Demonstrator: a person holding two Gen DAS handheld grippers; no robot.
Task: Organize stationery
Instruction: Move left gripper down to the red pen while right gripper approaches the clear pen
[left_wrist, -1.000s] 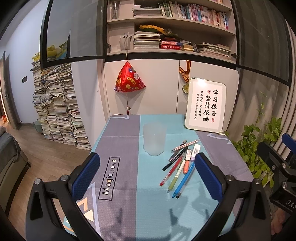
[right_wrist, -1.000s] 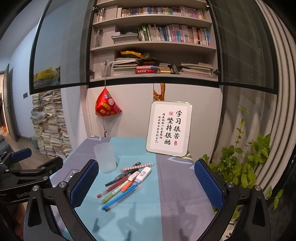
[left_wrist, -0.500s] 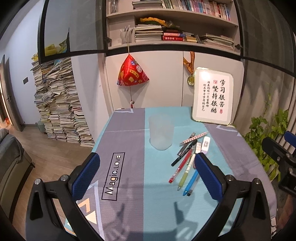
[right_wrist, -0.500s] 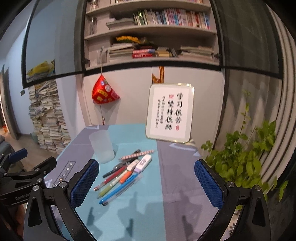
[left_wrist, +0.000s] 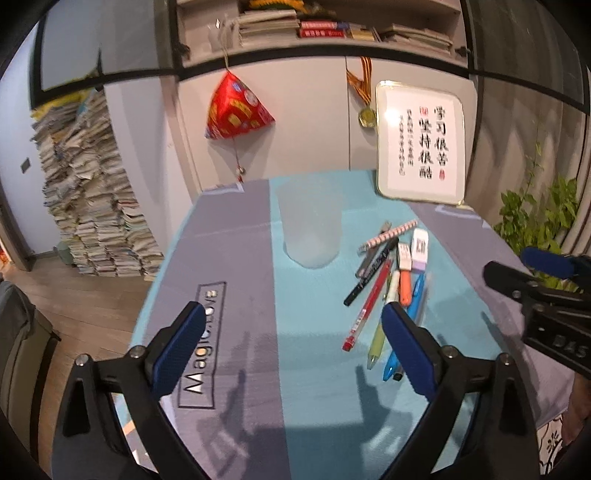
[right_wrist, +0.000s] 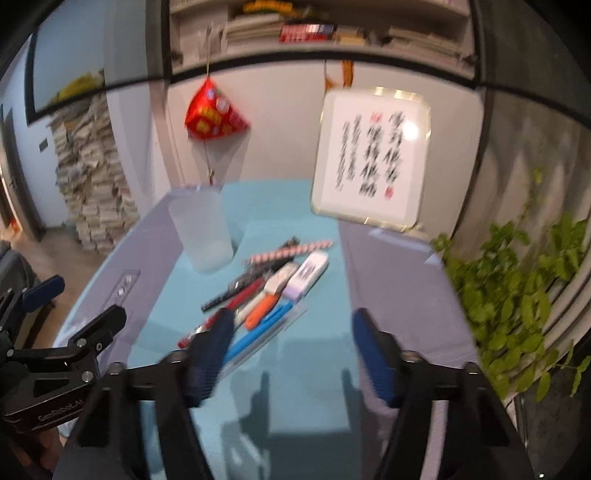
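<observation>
A frosted plastic cup (left_wrist: 309, 221) (right_wrist: 201, 232) stands upright on the teal and grey tablecloth (left_wrist: 240, 295). To its right lies a loose bunch of stationery: a red pen (left_wrist: 369, 306), a blue pen (left_wrist: 415, 302) (right_wrist: 258, 338), an orange marker (right_wrist: 260, 314), a striped pencil (left_wrist: 393, 234) (right_wrist: 291, 251) and a white eraser (left_wrist: 419, 249) (right_wrist: 308, 275). My left gripper (left_wrist: 291, 325) hovers over the cloth left of the pens, wide open and closing slightly, with nothing between its fingers. My right gripper (right_wrist: 291, 325) hangs above the near ends of the pens with its jaws closing, gripping nothing.
A framed calligraphy sign (left_wrist: 421, 144) leans on the cabinet at the table's back right. A leafy plant (right_wrist: 517, 280) stands beyond the right edge. A red pyramid ornament (left_wrist: 236, 110) hangs on the cabinet. Paper stacks (left_wrist: 92, 192) fill the floor at left.
Both grippers have come down and forward toward the table, so cup and pens look larger. The right jaws have narrowed to about half; the left jaws narrowed a little.
</observation>
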